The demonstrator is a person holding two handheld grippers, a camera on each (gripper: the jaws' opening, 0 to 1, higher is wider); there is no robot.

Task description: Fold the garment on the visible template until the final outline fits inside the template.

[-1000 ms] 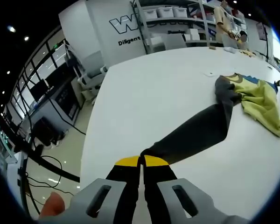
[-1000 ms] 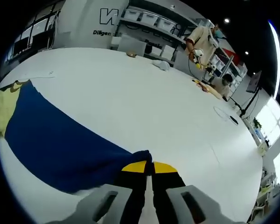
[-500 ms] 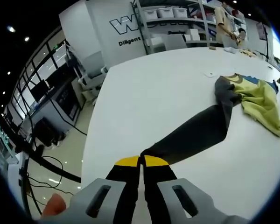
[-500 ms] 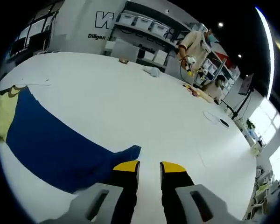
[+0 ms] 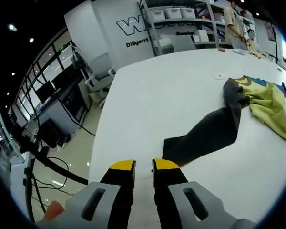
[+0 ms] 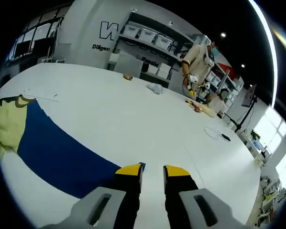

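Note:
A garment lies spread on the white table (image 5: pixel 171 95). Its yellow-green body (image 5: pixel 269 102) sits at the far right of the left gripper view, and a dark grey sleeve (image 5: pixel 207 136) runs from it toward my left gripper (image 5: pixel 143 165). That gripper is open, its yellow tips just short of the sleeve's cuff, holding nothing. In the right gripper view a blue sleeve (image 6: pixel 57 155) stretches from the yellow body (image 6: pixel 7 126) at the left edge to my right gripper (image 6: pixel 152 169), which is open with the cuff lying by its left tip. No template outline can be made out.
The table's left edge (image 5: pixel 97 138) drops to the floor with chairs and cables. Small objects (image 6: pixel 155 88) lie at the table's far side, where a person (image 6: pixel 198 57) stands by shelves. A ring and a dark disc (image 6: pixel 224 137) lie to the right.
Both grippers have let go of their sleeves: the right opened half a second ago, the left just now. Both cuffs rest on the table, and the cameras have drawn back slightly.

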